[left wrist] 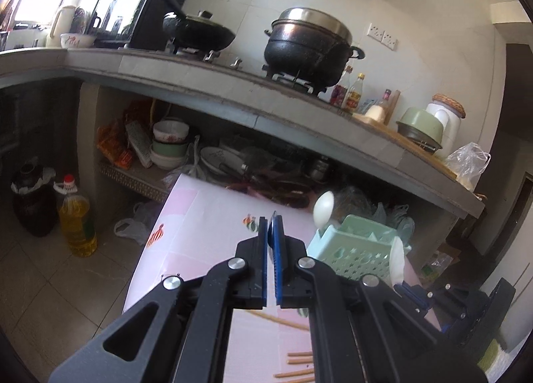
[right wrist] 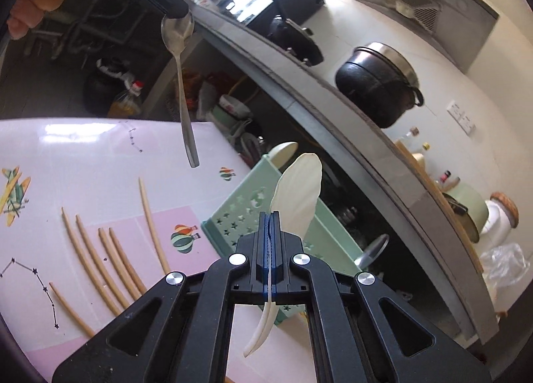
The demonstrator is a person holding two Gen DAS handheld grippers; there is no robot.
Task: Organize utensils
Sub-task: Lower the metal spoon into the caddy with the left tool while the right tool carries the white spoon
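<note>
The right tool [right wrist: 270, 216] is clenched on the thin handle of a white ceramic soup spoon [right wrist: 298, 196]; the handle passes between the blue pads, its bowl rises just beyond the fingertips and its tail curves out behind them. Directly past that bowl stands the mint-green plastic utensil basket with star cut-outs [right wrist: 240, 213], with another white spoon [right wrist: 283, 151] already leaning in its far corner.

The left tool [left wrist: 271, 221] has its pads drawn nearly together around a thin metal edge. From the right wrist view that tool [right wrist: 175, 11] pinches the bowl of a slim stainless-steel spoon [right wrist: 180, 83], which hangs handle-down, clear of the desk and to the left of the basket. In the left wrist view the basket [left wrist: 359, 249] sits just right of the left tool's fingertips.

Light wooden chopsticks [right wrist: 100, 259] lie loose on the pink-and-white patterned desk [right wrist: 83, 150], to the left of the right tool and well apart from the basket. The desk's far edge runs just beyond the basket, close to the grey tiled kitchen counter [right wrist: 299, 96] and the cluttered shelf under it. Open surface lies between the chopsticks and the basket.
</note>
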